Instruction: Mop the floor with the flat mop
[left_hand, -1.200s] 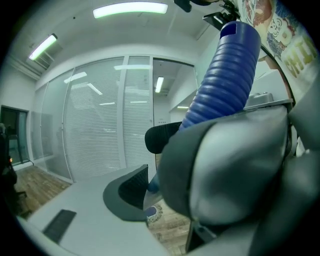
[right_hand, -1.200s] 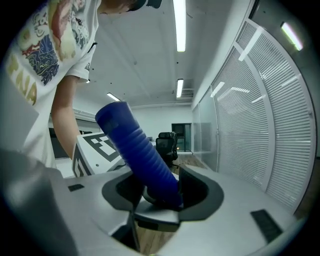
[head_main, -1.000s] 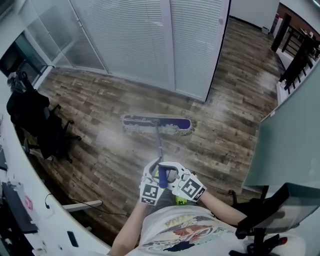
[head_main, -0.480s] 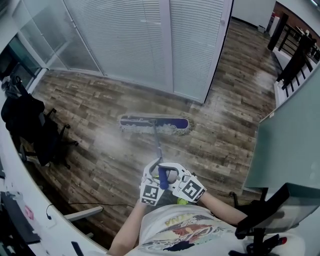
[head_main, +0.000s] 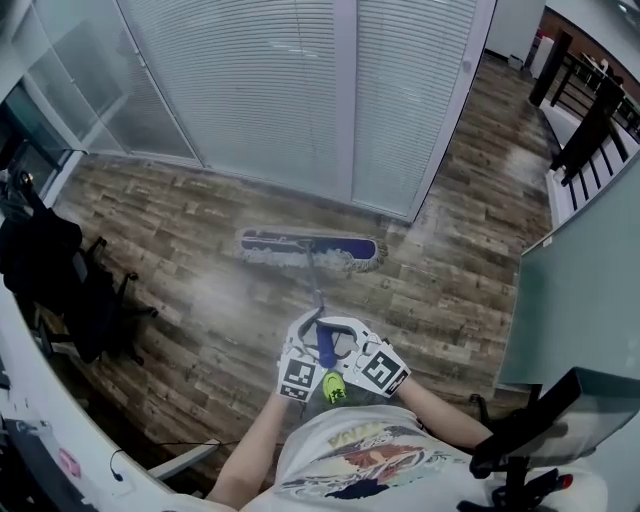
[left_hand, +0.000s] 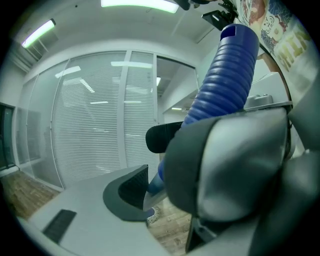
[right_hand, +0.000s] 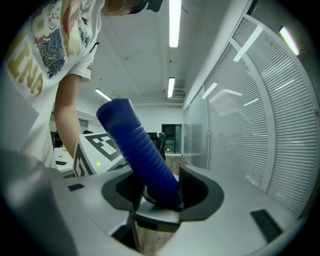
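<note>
The flat mop's blue-and-white head (head_main: 310, 248) lies flat on the wood floor, close to the foot of the glass wall. Its thin shaft (head_main: 315, 290) runs back to a ribbed blue grip (head_main: 325, 348) in front of the person's body. My left gripper (head_main: 311, 340) and right gripper (head_main: 341, 340) face each other, both shut on that grip. In the left gripper view the blue grip (left_hand: 225, 75) passes up between the jaws of the left gripper (left_hand: 155, 185). In the right gripper view the grip (right_hand: 140, 150) sits clamped in the right gripper (right_hand: 157, 197).
A glass wall with white blinds (head_main: 280, 90) stands just beyond the mop. An office chair draped in black (head_main: 60, 270) and a white desk edge (head_main: 40, 400) are at the left. A green partition (head_main: 580, 290), a black chair (head_main: 530, 430) and dark furniture (head_main: 590, 110) stand at the right.
The mop head has slid over the floor toward the glass wall, and both grippers have travelled with the handle. The chair at the left has dropped back in the view. Both grips are unchanged.
</note>
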